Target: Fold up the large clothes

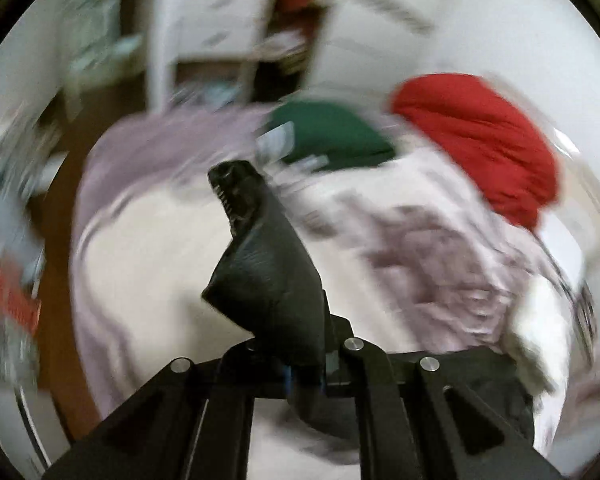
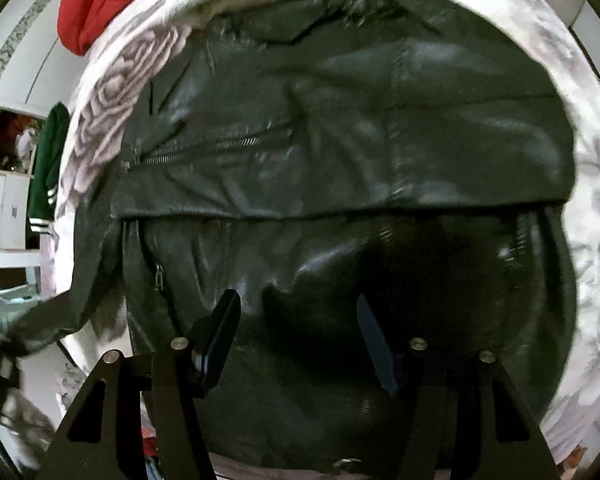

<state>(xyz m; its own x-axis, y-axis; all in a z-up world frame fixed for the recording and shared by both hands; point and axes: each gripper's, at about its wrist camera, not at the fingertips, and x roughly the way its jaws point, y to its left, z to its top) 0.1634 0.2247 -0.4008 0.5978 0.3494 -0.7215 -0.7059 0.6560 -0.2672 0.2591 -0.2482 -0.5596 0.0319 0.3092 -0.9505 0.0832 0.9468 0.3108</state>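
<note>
Black leather fills the middle of the left wrist view: a piece of the black leather jacket (image 1: 266, 264), with zipper teeth along its edge, stands up between the closed jaws of the left tool (image 1: 300, 356), which has it pinched. The picture is blurred. Beyond lies a bed (image 1: 140, 264) under a pale floral cover, with a green garment (image 1: 332, 136) and a red garment (image 1: 484, 140) near its far edge.

In the right wrist view the jacket spreads across the floral bed (image 2: 592, 288), folded over itself, a zipper (image 2: 212, 148) running slantwise on the upper layer. The right tool (image 2: 296, 344) hangs just over the lower part with its jaws apart, gripping nothing. The red garment (image 2: 100, 4) and the green one (image 2: 48, 160) show at the left.
</note>
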